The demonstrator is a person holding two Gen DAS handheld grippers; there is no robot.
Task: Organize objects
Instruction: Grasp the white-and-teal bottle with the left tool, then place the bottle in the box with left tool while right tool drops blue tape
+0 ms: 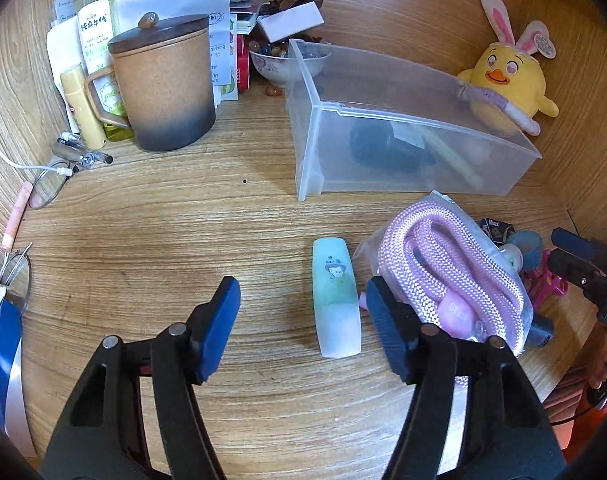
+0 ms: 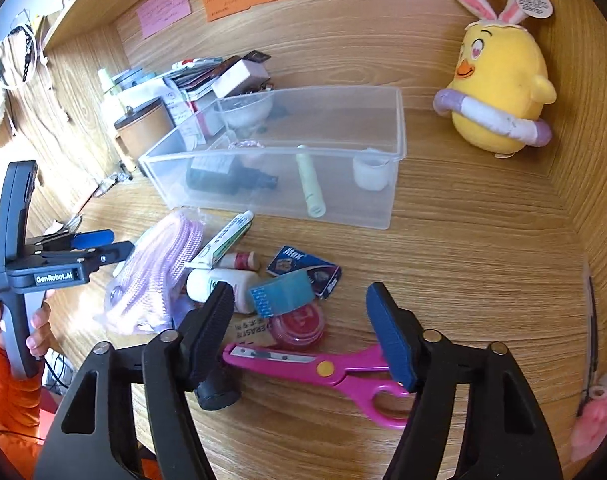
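Both my grippers gape, holding nothing: left gripper, right gripper. Clear bin well ahead of both. Pink rope bundle touching left's right finger. Pink scissors between right's fingers. Mint tube between left's.

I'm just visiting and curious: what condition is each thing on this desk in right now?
left gripper: open, empty
right gripper: open, empty
clear bin: uncovered, partly filled
mug: upright, lid on
pink scissors: closed, lying flat
green case: lying flat
pink rope: coiled, bagged
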